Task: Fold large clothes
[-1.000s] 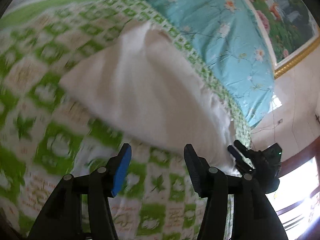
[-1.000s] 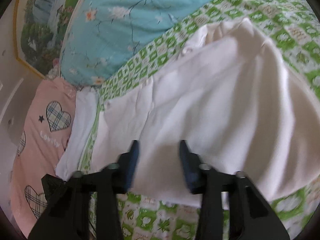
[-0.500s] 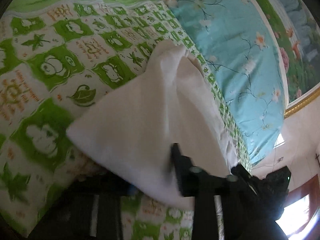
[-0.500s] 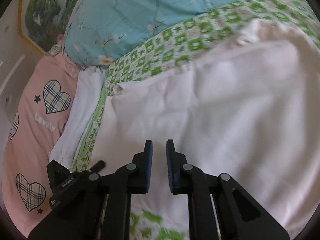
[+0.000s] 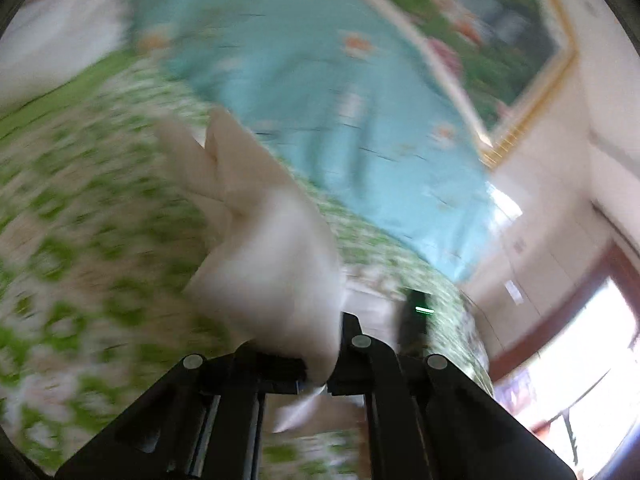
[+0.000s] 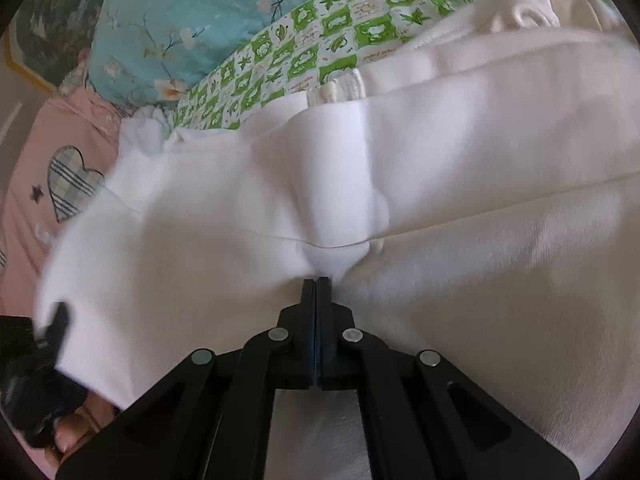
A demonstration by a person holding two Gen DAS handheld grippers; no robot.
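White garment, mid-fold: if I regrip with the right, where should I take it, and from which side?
Probably the near folded edge of the white garment, where the right gripper is pinched now, jaws closed on it. Come in low from the near side: the edge lies free there, while the far hem rests on the green checked sheet.

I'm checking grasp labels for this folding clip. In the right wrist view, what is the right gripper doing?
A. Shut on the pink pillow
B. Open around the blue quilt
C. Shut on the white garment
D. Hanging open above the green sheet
C: the right gripper has its jaws pressed together with a pinch of the white garment bunched at their tips.
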